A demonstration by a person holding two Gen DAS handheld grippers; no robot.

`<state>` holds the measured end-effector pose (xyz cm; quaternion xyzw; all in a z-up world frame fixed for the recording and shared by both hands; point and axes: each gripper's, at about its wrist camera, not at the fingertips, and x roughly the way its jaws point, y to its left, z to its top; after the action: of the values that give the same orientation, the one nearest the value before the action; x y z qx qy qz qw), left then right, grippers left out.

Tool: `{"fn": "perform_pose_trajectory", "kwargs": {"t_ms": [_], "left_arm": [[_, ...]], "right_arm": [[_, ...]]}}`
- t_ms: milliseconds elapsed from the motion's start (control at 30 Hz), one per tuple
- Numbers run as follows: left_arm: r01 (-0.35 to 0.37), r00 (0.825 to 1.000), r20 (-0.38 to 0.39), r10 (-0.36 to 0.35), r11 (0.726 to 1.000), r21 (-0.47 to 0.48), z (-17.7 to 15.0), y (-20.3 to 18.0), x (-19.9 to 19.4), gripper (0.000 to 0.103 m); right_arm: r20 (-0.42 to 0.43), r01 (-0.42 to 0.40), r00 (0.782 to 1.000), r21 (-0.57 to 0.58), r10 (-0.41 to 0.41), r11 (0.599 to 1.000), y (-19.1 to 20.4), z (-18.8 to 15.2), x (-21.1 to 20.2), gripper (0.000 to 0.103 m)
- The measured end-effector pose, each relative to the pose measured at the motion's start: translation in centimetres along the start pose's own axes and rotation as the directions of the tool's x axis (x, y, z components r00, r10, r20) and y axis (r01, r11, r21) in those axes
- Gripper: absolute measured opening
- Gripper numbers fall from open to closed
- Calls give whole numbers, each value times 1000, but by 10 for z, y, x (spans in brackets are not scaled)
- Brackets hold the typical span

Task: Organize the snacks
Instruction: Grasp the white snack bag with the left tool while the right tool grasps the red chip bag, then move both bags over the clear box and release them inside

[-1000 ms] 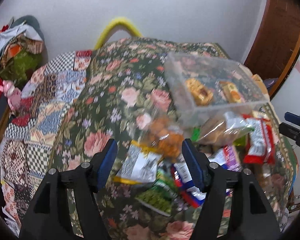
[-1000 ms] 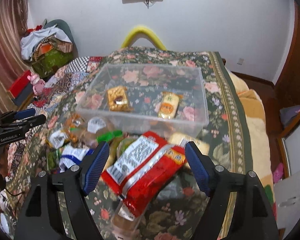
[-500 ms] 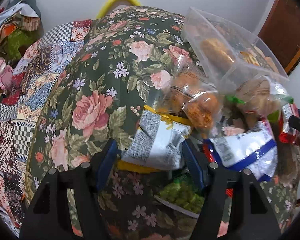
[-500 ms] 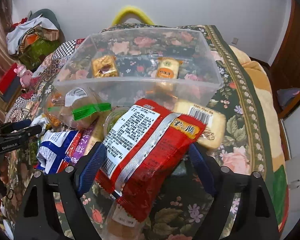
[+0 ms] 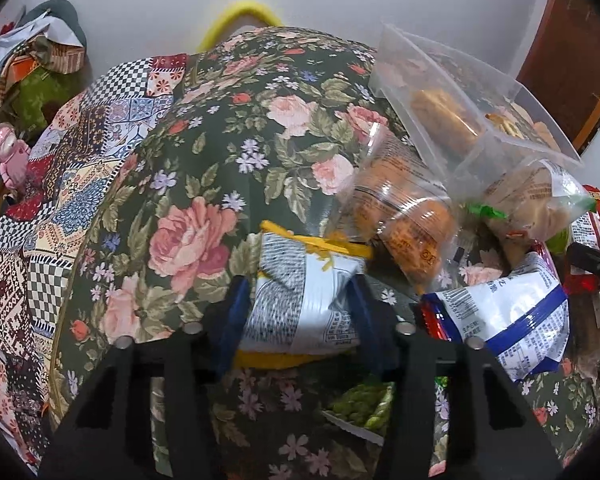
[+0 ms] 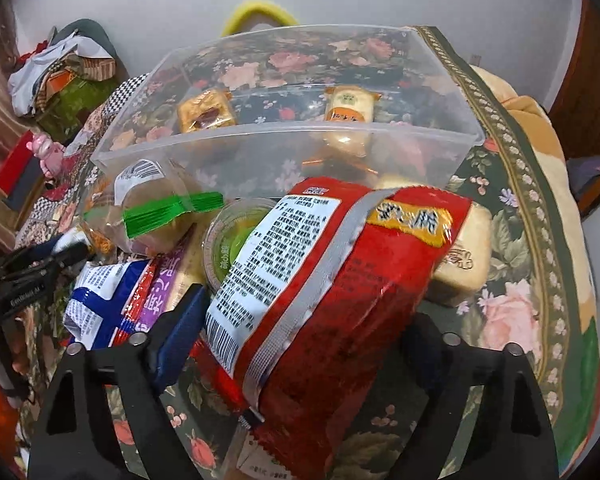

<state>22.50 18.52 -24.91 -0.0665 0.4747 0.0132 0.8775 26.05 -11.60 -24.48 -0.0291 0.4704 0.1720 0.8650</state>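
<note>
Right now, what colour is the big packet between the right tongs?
Red packet, white label; right wrist view.

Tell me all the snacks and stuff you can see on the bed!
clear plastic bin: 1, see-through, far side of the pile
small packets in bin: 2, golden and cream-orange, on its floor
red snack bag: 1, red with white label, between the right tongs' fingers
white snack bag: 1, white with yellow edges, squeezed by the left tongs
blue-and-white bag: 1, beside the white bag
clear bags of brown pastries: 2, in front of the bin
green jelly cup: 1, left of the red bag
floral bedspread: 1, dark green with pink roses
left tongs: 1, black, blue pads
right tongs: 1, black, blue pads
</note>
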Motion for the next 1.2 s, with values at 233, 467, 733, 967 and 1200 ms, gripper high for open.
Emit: {"fn": "perform_pose_trajectory", "kwargs": {"t_ms": [233, 467, 733, 967, 1200], "left_arm": [[-7, 1000, 20, 6, 1000, 7, -2, 1, -19, 36], [-18, 998, 66, 17, 1000, 20, -1, -10, -48, 35], [1, 990, 143, -5, 1000, 25, 14, -27, -89, 35], [44, 977, 209, -50, 998, 33, 35, -51, -113, 35], [72, 964, 250, -86, 995, 62, 63, -82, -122, 35]], "right_arm": [[24, -20, 1000, 21, 20, 1000, -13, -2, -13, 56], [62, -39, 997, 2, 39, 999, -13, -4, -33, 37], [117, -50, 992, -23, 52, 998, -13, 0, -55, 36], [177, -58, 982, -37, 63, 998, -14, 13, -75, 36], [251, -56, 966, -61, 69, 997, -15, 39, -90, 36]]}}
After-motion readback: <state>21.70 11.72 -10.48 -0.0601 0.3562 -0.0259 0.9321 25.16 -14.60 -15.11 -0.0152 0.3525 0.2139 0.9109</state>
